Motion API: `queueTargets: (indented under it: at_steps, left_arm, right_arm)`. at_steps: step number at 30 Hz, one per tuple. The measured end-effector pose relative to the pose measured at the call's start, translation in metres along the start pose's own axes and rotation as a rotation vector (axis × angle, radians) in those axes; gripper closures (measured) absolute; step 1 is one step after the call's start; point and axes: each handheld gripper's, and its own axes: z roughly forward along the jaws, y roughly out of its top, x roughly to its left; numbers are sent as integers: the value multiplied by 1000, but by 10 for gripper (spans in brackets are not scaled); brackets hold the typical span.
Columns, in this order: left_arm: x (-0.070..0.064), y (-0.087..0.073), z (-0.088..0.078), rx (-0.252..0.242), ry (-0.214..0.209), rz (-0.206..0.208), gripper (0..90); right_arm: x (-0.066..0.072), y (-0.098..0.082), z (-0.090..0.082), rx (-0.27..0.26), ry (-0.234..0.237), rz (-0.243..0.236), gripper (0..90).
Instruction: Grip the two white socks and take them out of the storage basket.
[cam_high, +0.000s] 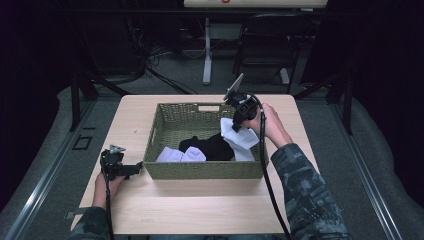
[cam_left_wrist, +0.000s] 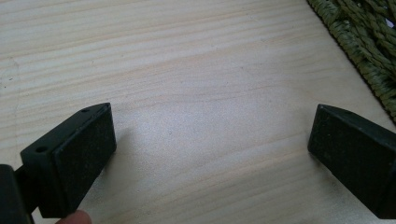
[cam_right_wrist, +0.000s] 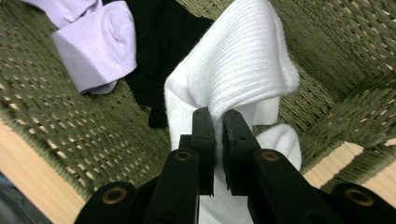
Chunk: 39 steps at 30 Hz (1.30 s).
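While the right gripper (cam_high: 239, 121) holds the white sock (cam_high: 239, 135) above the right end of the woven basket (cam_high: 205, 171), the high view shows the sock's lower part draped on the pile below. Risk: if it lies tangled with the black garment (cam_high: 212, 146), lifting could drag that one along or over the rim. The lilac sock (cam_high: 175, 155) lies at the near wall, apart from the lift. The left gripper (cam_high: 134, 169) rests on the table (cam_high: 200, 205) just beside the basket's near left corner.

Left gripper view: jaws stand wide apart, nothing between them, bare wood below. It does not brace the basket, so a snagged pull could shift it.

Right gripper view: jaws pinched on a narrow fold of the white sock (cam_right_wrist: 238, 70). A bite that shallow, on soft knit, could slip out under the hanging weight.
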Motion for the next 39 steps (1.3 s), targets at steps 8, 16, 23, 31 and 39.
queueTargets:
  at_steps: [8, 16, 23, 31, 39]
  left_arm:
    - [0, 0, 0, -3, 4, -1, 5]
    - [0, 0, 0, -2, 3, -1, 5]
    - [0, 0, 0, -2, 4, -1, 5]
    - [0, 0, 0, -4, 4, -3, 5]
    - [0, 0, 1, -6, 3, 1, 4]
  right_arm:
    - [0, 4, -14, 30, -3, -9, 847]
    - [3, 5, -31, 19, -22, -22, 845]
    - [6, 6, -44, -3, -34, -38, 845]
    - [4, 6, -60, -30, -44, -35, 844]
    - [-5, -2, -77, -52, -57, -13, 844]
